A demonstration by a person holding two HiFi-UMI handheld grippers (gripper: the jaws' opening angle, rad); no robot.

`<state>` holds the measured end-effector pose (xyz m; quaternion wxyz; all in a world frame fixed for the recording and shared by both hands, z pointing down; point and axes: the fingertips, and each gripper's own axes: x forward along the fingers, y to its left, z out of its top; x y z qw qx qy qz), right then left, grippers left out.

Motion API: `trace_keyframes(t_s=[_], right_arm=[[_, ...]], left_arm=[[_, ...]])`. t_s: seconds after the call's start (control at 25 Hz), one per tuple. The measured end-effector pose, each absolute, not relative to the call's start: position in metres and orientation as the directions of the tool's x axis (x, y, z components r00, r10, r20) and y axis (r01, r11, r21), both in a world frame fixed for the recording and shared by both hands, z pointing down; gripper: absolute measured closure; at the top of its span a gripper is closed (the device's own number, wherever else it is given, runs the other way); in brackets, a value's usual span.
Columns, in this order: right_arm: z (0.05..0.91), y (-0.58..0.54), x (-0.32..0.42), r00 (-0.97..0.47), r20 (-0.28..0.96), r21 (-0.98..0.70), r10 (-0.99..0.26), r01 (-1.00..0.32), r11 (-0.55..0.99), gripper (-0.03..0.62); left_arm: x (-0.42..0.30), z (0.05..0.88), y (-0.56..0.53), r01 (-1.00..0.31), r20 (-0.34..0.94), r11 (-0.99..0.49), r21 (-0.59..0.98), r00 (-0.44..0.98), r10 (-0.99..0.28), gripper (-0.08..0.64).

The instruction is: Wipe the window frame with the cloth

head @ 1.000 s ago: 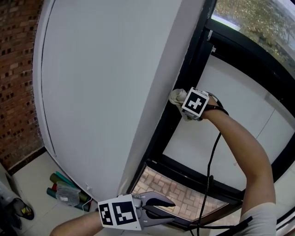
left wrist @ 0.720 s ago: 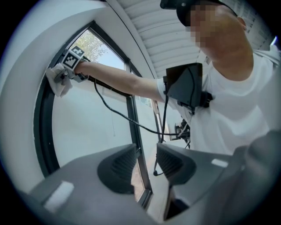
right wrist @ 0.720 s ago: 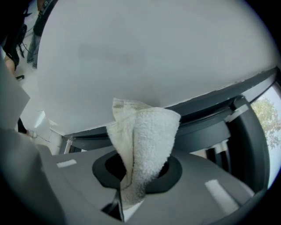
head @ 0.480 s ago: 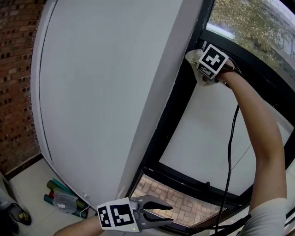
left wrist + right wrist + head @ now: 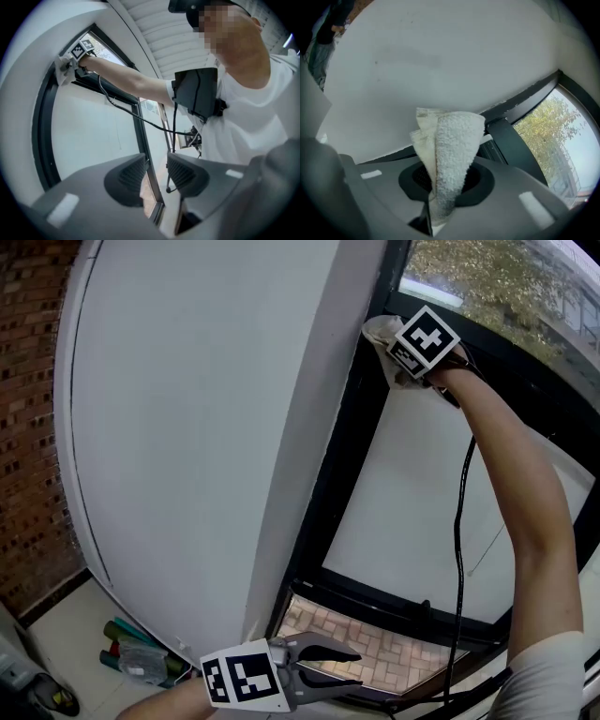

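Note:
A black window frame (image 5: 349, 465) runs up beside a white wall (image 5: 206, 427). High up at the frame's top corner, my right gripper (image 5: 398, 343) is shut on a pale, fluffy cloth (image 5: 381, 331), and the cloth presses against the frame. In the right gripper view the cloth (image 5: 451, 150) stands up between the jaws of the right gripper (image 5: 447, 180), with the frame (image 5: 513, 145) just behind. My left gripper (image 5: 330, 667) hangs low near the frame's bottom corner, open and holding nothing. The left gripper view has the left gripper (image 5: 157, 173) in front and the cloth (image 5: 62, 75) far off.
A brick wall (image 5: 28, 381) stands at the far left. Bottles and a bag (image 5: 136, 652) lie on the floor below it. A black cable (image 5: 461, 521) hangs along my right arm. Brick-patterned paving (image 5: 375, 652) shows through the lower pane.
My right gripper has carried the cloth up the black frame from mid-height to the top corner. The left gripper has hardly moved.

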<state>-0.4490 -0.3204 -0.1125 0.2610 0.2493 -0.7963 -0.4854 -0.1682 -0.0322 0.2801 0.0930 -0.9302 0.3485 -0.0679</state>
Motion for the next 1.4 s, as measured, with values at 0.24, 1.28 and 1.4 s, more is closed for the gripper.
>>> trace_keyframes(t_s=[0.24,1.28,1.4], right_arm=[[-0.131,-0.331,-0.429,-0.793,0.102,0.769,-0.6,-0.32,0.554,0.522],[-0.137,-0.468,-0.081,-0.709,-0.098,0.561,-0.699,-0.619,0.55,0.52],[-0.137,-0.486,-0.031,-0.688,-0.11,0.543,-0.718,-0.646,0.536,0.52]], left_arm=[[-0.137,0.24,-0.029,-0.499,0.087,-0.83,-0.249,0.842,-0.532,0.394],[0.015,0.22,-0.099,-0.18,0.156,-0.953,-0.243,0.963,-0.221,0.394],[0.036,0.223,-0.111,-0.157,0.161,-0.958,-0.24,0.967,-0.199,0.394]])
